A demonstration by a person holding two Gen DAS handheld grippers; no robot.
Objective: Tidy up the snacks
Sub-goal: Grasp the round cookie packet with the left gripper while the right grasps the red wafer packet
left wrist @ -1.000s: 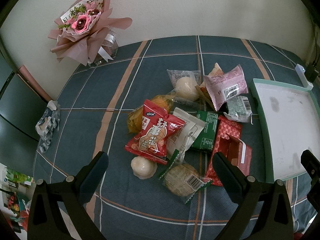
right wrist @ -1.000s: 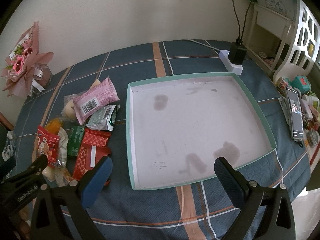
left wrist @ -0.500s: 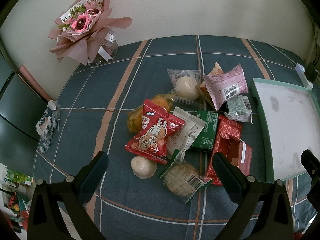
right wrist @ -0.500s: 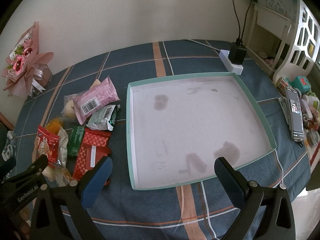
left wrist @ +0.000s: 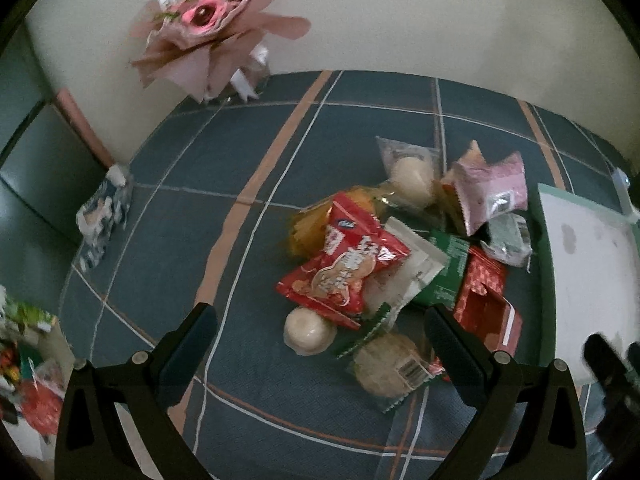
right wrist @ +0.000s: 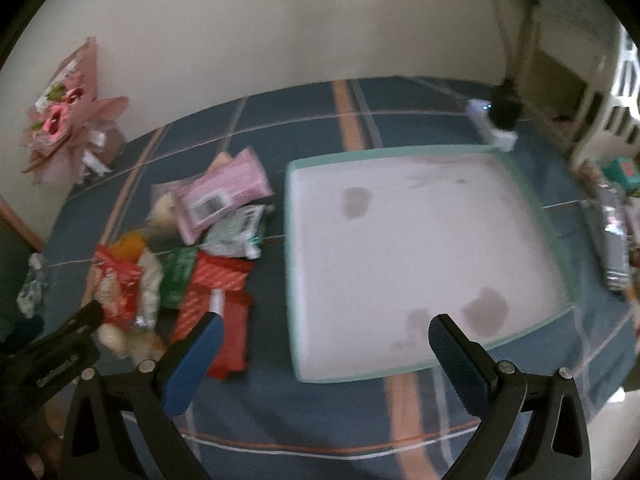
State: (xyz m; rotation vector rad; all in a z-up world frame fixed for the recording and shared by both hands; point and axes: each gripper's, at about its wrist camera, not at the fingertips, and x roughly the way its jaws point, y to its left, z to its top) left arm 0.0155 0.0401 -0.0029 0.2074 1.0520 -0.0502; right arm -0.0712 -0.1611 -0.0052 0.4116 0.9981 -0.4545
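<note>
A pile of wrapped snacks lies on the blue plaid tablecloth: a red crisp bag (left wrist: 344, 268), a round white bun (left wrist: 308, 330), a round biscuit pack (left wrist: 390, 366), a red box (left wrist: 486, 304), a green pack (left wrist: 448, 272) and a pink pack (left wrist: 494, 184). My left gripper (left wrist: 320, 346) is open and empty, just above the near edge of the pile. A shallow white tray with a green rim (right wrist: 532, 200) lies right of the pile and holds nothing. My right gripper (right wrist: 328, 354) is open and empty over the tray's near left corner. The pile also shows in the right wrist view, with the pink pack (right wrist: 224, 194) and red box (right wrist: 218, 300).
A pink flower bouquet (left wrist: 204, 36) stands at the back left against the wall. A tissue pack (left wrist: 104, 216) lies at the left table edge. A white power strip with a black plug (right wrist: 496, 122) sits behind the tray. A phone (right wrist: 612, 240) and clutter lie at the right.
Both grippers have moved forward and down toward the table, so the snacks and tray look closer; the views are blurred by motion. No snack has moved.
</note>
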